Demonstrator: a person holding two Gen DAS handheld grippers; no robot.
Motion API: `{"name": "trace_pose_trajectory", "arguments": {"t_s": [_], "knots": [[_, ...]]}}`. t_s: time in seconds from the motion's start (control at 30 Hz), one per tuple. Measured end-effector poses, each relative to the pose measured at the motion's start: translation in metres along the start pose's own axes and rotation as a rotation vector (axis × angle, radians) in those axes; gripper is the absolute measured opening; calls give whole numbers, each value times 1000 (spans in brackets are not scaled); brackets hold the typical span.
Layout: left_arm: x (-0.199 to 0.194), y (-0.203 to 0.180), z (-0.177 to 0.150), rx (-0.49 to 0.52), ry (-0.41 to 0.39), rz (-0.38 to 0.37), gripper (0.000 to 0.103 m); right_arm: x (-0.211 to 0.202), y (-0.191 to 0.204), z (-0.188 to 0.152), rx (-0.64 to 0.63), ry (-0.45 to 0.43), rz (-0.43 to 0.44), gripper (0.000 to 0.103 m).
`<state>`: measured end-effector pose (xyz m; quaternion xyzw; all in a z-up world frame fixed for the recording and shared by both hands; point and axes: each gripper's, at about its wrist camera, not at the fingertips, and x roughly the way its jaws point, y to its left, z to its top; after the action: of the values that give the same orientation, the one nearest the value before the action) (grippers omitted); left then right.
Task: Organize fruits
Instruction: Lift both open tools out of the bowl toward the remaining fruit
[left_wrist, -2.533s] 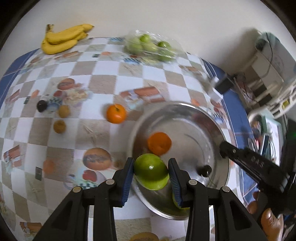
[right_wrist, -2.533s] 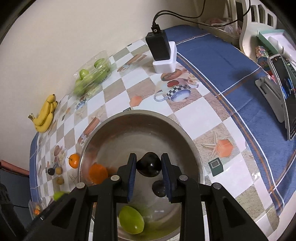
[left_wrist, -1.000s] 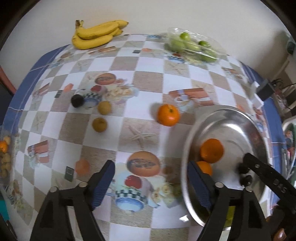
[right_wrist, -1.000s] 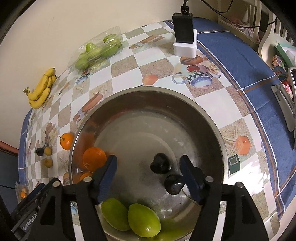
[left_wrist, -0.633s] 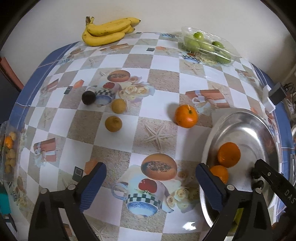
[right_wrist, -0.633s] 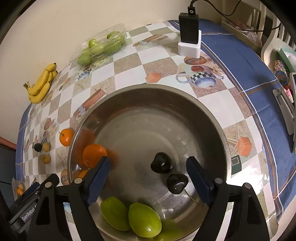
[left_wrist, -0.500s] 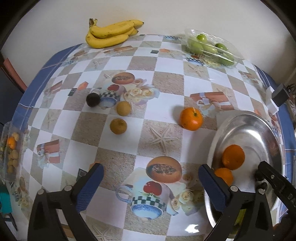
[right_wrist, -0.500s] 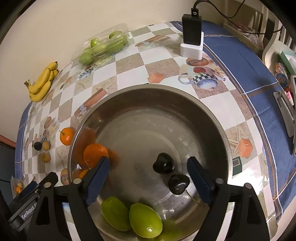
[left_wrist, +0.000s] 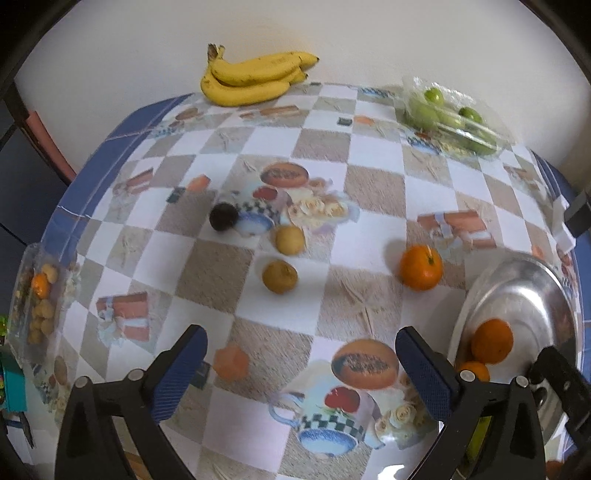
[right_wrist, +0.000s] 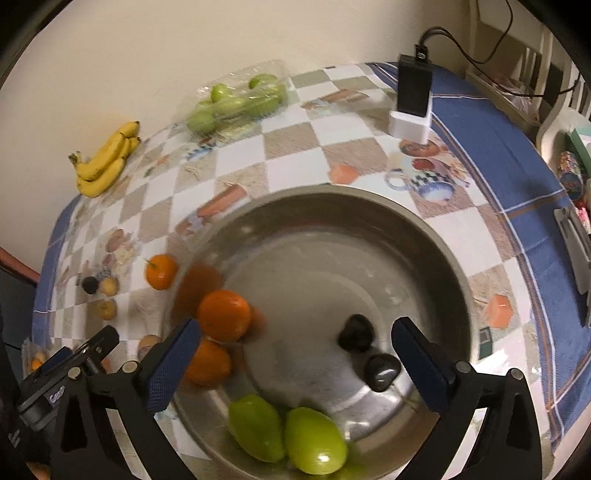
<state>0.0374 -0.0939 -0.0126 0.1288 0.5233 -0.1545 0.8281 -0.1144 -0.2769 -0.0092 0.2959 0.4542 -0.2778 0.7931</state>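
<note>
Both grippers tilted steeply down: the right gripper (right_wrist: 295, 343), jaws opening, empty, over the bowl (right_wrist: 436, 251); the left gripper (left_wrist: 301, 360), spread, empty, beside the bowl.

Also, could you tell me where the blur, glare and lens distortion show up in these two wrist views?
Left wrist view: fisheye bows the checked tablecloth; slight motion smear on the loose orange; dark vignette in the corners. Right wrist view: the metal bowl carries soft reflections and an orange smear on its left wall; bright highlights sit on the green fruit.
</note>
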Motion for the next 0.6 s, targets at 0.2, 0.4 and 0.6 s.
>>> {"name": "trace_pose_trajectory", "arguments": {"t_s": [0.2, 0.4, 0.6], "knots": [[-6, 15, 20, -27, -36, -19, 103, 2, 17, 2, -13, -4, 54, 103], [2, 32, 38, -55, -33, -26, 103, 4, 38, 7, -67, -20, 74, 103], [9, 46, 53, -38, -41, -21, 103, 6, 53, 13, -112, -33, 61, 103]]}}
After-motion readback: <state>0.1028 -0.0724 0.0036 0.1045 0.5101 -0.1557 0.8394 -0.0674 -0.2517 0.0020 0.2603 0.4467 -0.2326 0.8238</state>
